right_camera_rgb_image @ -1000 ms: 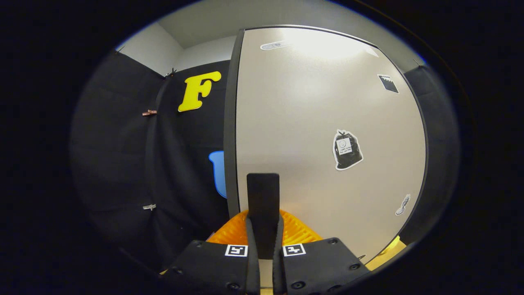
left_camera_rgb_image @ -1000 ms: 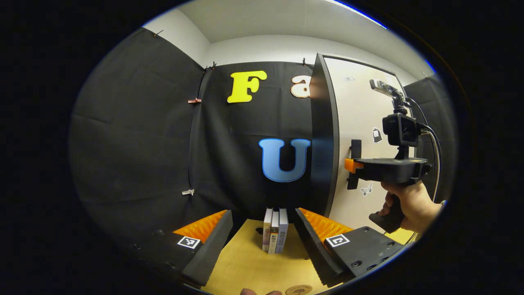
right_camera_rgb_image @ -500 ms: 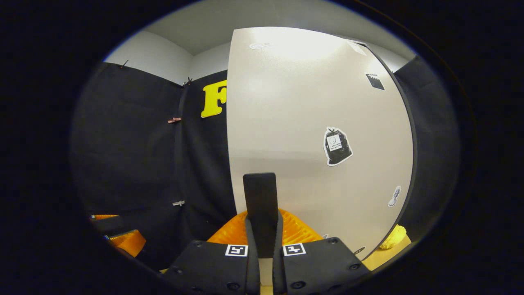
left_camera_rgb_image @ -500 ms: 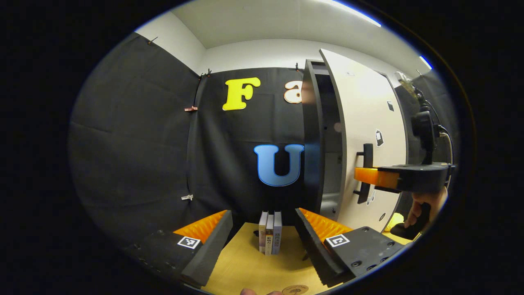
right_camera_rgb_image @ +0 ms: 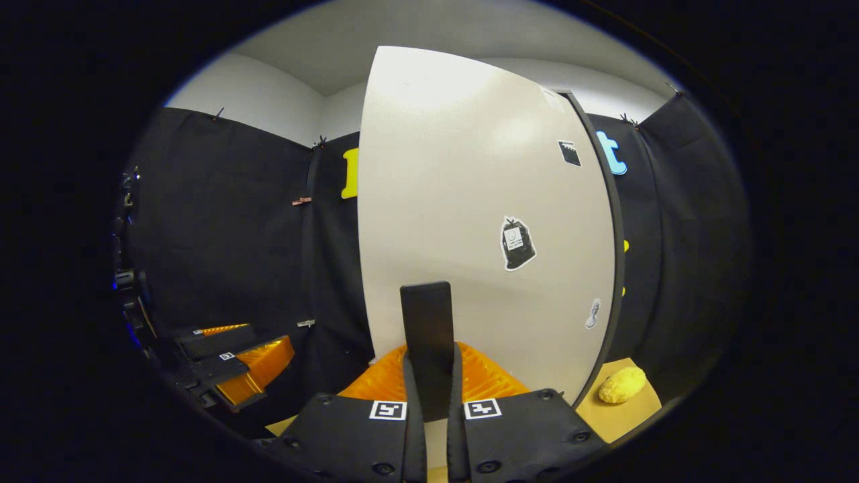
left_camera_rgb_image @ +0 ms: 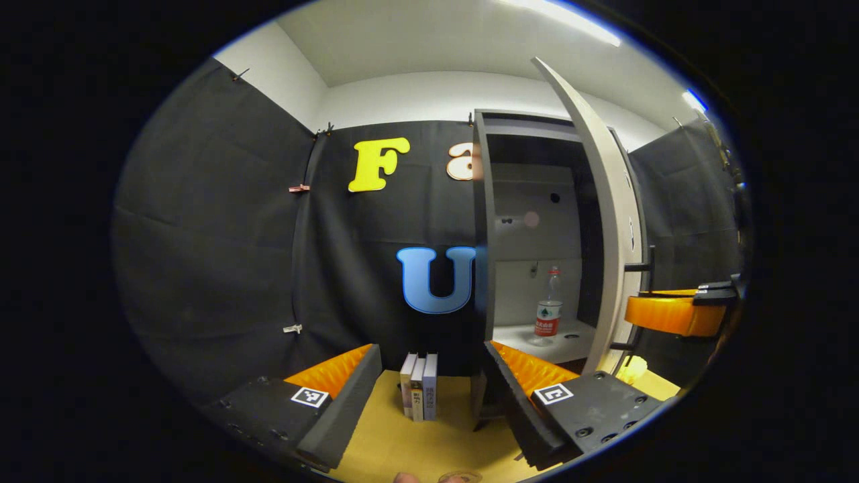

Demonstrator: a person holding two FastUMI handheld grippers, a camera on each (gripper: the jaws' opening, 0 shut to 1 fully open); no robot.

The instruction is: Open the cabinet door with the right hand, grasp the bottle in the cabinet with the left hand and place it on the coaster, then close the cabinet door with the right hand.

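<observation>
- Pulling the cabinet door (right_camera_rgb_image: 470,201) wider, my right gripper (right_camera_rgb_image: 430,376) clamps its dark handle (right_camera_rgb_image: 427,329); I should follow the hinge arc.
- My left gripper (left_camera_rgb_image: 429,396) hangs wide and empty, aimed low.
- One bottle (left_camera_rgb_image: 549,310) stands upright on the cabinet's shelf (left_camera_rgb_image: 570,339).
- Three books (left_camera_rgb_image: 419,386) stand on the table (left_camera_rgb_image: 402,443); one yellow lump (right_camera_rgb_image: 622,385) lies there too.

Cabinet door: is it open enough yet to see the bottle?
Open. In the left gripper view the cabinet door stands swung wide, and the bottle shows upright on the shelf inside.
</observation>
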